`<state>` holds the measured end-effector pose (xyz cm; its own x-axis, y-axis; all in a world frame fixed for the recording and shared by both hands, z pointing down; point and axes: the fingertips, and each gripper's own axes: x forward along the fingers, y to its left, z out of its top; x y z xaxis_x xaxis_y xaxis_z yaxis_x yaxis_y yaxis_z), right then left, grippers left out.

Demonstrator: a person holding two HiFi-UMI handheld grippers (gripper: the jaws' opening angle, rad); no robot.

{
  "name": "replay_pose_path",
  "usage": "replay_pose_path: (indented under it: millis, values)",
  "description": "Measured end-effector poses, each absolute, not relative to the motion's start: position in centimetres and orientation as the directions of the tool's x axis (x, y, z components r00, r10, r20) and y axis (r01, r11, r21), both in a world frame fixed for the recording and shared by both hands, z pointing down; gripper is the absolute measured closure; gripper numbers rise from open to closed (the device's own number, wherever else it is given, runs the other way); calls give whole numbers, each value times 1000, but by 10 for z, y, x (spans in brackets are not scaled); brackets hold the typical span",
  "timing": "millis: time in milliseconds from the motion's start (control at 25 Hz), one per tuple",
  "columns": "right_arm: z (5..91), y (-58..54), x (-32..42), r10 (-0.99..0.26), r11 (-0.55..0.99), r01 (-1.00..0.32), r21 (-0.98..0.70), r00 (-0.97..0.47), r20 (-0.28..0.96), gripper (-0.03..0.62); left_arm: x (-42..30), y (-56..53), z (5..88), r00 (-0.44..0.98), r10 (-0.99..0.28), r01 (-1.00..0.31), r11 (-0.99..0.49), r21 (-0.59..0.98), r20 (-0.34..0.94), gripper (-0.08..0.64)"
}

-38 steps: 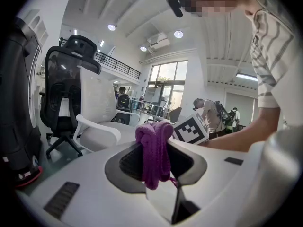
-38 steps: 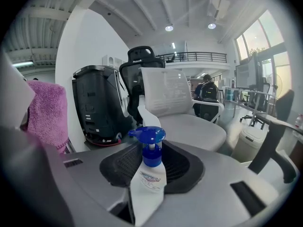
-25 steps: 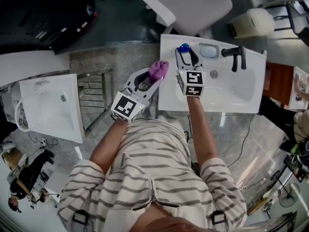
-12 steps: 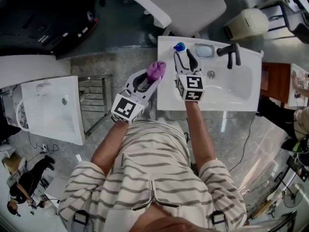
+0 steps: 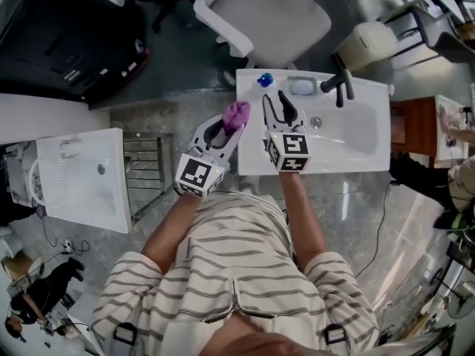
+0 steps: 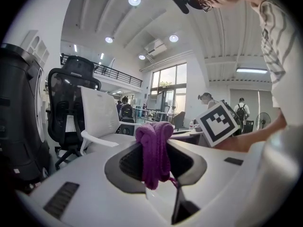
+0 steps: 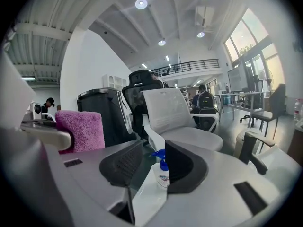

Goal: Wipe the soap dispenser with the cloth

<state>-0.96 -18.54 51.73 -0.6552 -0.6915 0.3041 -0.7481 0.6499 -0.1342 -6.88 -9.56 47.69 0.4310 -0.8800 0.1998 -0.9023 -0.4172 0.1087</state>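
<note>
The soap dispenser [image 5: 264, 79], a clear bottle with a blue pump, stands on the sink's back left corner. In the right gripper view the dispenser [image 7: 163, 172] shows beyond the fingertips, apart from them. My right gripper [image 5: 274, 99] hovers over the sink rim just short of it. Its jaws are closing, and nothing is between them [image 7: 154, 161]. A bunched purple cloth [image 5: 237, 113] is clamped in my left gripper [image 5: 236, 122], left of the sink edge. In the left gripper view the cloth [image 6: 155, 148] hangs over the shut jaws.
The white sink [image 5: 356, 150] carries a black faucet [image 5: 338, 86] and a soap dish [image 5: 302, 86] at its back. A white office chair [image 5: 263, 13] stands behind it. A second white basin [image 5: 74, 176] lies on the floor at the left, beside a metal rack [image 5: 145, 165].
My right gripper, whose jaws flanked the dispenser, has drawn back toward me and lifted; the dispenser stays on the sink corner. The left gripper rose slightly, still holding the cloth.
</note>
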Motion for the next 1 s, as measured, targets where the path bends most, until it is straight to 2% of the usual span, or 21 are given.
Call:
replay_pose_path:
  millis: [80, 160, 320, 480, 1000]
  values:
    - [508, -178, -8, -695, 650, -747, -142, -660, 286, 467, -68, -92, 472, 426, -884, -905, -414, 98, 194, 446]
    - [500, -170, -6, -699, 652, -745, -144, -663, 268, 519, -67, -89, 468, 424, -887, -906, -415, 87, 184, 446]
    - [487, -157, -6, -704, 652, -743, -151, -668, 241, 543, -67, -85, 462, 422, -890, -906, -415, 77, 170, 446]
    - [473, -141, -5, -711, 647, -746, -159, -666, 227, 598, -67, -81, 452, 420, -894, -908, -415, 66, 158, 446]
    - [436, -117, 7, -730, 643, -743, -185, -668, 148, 598, -64, -77, 434, 401, -908, -915, -403, 11, 120, 446]
